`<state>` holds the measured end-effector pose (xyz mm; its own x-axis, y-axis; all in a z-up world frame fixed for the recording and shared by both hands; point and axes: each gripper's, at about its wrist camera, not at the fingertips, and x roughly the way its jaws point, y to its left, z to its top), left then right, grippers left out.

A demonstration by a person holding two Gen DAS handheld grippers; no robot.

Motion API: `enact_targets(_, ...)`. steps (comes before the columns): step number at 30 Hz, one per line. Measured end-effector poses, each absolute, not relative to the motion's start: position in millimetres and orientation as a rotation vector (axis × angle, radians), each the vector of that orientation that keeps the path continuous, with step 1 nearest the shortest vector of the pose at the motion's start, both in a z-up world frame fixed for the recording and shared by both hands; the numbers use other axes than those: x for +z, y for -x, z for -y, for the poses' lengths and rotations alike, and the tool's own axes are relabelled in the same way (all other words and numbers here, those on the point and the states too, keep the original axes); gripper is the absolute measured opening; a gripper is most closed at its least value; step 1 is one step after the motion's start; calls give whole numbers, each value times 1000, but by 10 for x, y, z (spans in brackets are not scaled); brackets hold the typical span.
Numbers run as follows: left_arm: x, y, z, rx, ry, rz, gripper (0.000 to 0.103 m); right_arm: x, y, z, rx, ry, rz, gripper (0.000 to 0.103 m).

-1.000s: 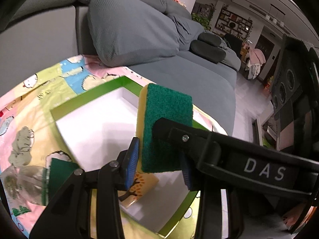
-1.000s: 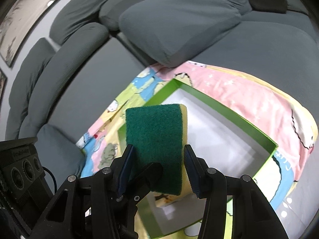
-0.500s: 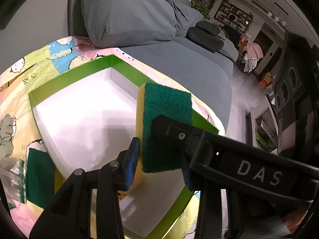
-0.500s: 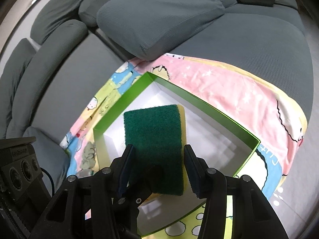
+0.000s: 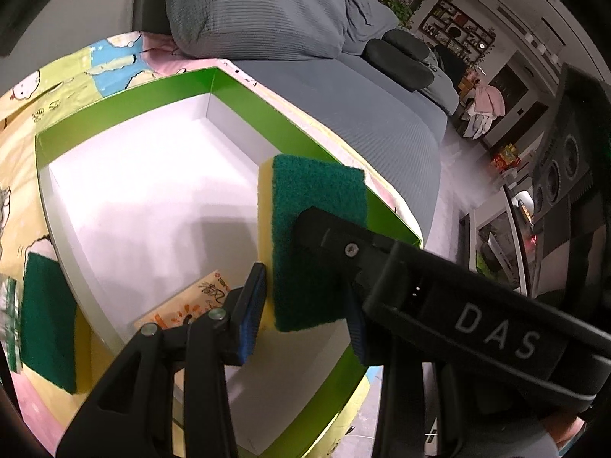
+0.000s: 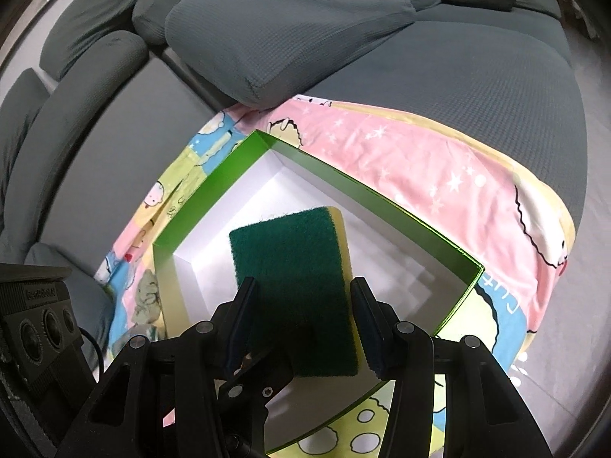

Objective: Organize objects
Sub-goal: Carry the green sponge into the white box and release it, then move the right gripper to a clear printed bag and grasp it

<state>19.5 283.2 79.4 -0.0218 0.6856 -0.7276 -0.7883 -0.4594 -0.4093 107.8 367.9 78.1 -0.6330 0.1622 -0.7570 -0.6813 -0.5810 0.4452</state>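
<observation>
I had one sponge (image 5: 317, 244) clamped from both sides — green scouring face toward the cameras, yellow foam behind it. The left gripper (image 5: 303, 311) pinched its thin sides, blue pads pressed onto foam and scourer, and through the left wrist camera the right gripper's black finger (image 5: 343, 244) lay across the green face. In the right wrist view the right gripper (image 6: 301, 316) held the same sponge (image 6: 294, 286) across its width, pads tight on both long edges, with the left gripper's fingertip (image 6: 263, 378) poking in from below.

The sponge hung over the near right part of an open box (image 5: 244, 95), green on the rim and white inside. On the box floor, near the left gripper, lay a tan card (image 5: 187, 301) with orange print and dark lettering. A second sponge (image 5: 46, 320), green side up, lay outside the box by its left wall, on a cartoon blanket (image 6: 420, 160) — pink, yellow and blue. The blanket covered the seat of a grey sofa (image 6: 439, 61), and a grey cushion (image 5: 252, 11) sat just beyond the far corner of the box.
</observation>
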Motion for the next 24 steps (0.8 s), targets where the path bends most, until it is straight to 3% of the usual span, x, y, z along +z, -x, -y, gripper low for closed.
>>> enact_targets(3,825,-196,-2796,1726,1129,-133,42,790,-1080,-3668,2227,921,-1025,53)
enact_targets(5,861,-184,-2729,1742,1128,-128,56,809,-1089,-3659,2237,905,-1026,53)
enact_targets(7,892,-164,-2656,1743,1121,-106,64,840,-1094,-3648,2246,885,-1026,53)
enact_targets(12,1052,-97,-2375,1789,1093,-30,69,909,-1105,-3608,2250,843,-1012,53)
enact_targets(16,1234,-19,-1913,1878,1040,57,79,1030,-1042,-3501,2331,807,-998,53)
enact_targets(20,1347,170,-1276,2037,1014,172,81,1143,-888,-3313,2454,791,-1006,65)
enact_targets(24,1322,406,-595,2233,1024,296,86,1253,-595,-3010,2602,837,-984,68)
